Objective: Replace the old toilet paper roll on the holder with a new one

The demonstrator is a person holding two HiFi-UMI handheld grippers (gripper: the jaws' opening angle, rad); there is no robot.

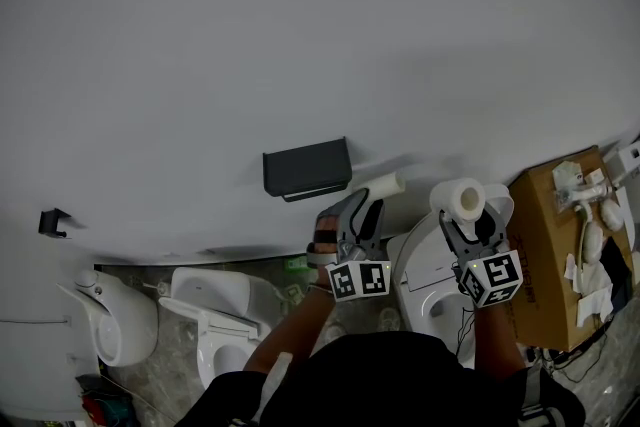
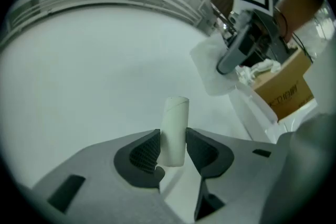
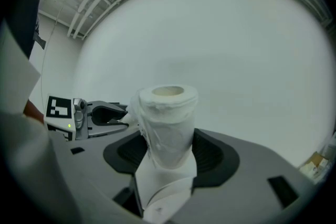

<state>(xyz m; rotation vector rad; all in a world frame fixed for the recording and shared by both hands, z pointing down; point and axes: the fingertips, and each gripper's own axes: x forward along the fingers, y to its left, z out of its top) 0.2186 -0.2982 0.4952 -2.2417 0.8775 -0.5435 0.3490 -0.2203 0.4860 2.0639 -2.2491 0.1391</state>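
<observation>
My left gripper (image 2: 173, 147) pinches the bare cardboard tube (image 2: 174, 128) between its pads, and the tube stands up past the fingertips. My right gripper (image 3: 168, 149) is clamped on the new toilet paper roll (image 3: 167, 123), a loose sheet trailing down between the jaws. Beyond both, the dark holder (image 1: 307, 167) hangs on the wall (image 1: 300, 35), apart from the tube.

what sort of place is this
Probably a bathroom mock-up or showroom: several toilets side by side, a dark paper holder on the white wall, a cardboard box of fittings.
</observation>
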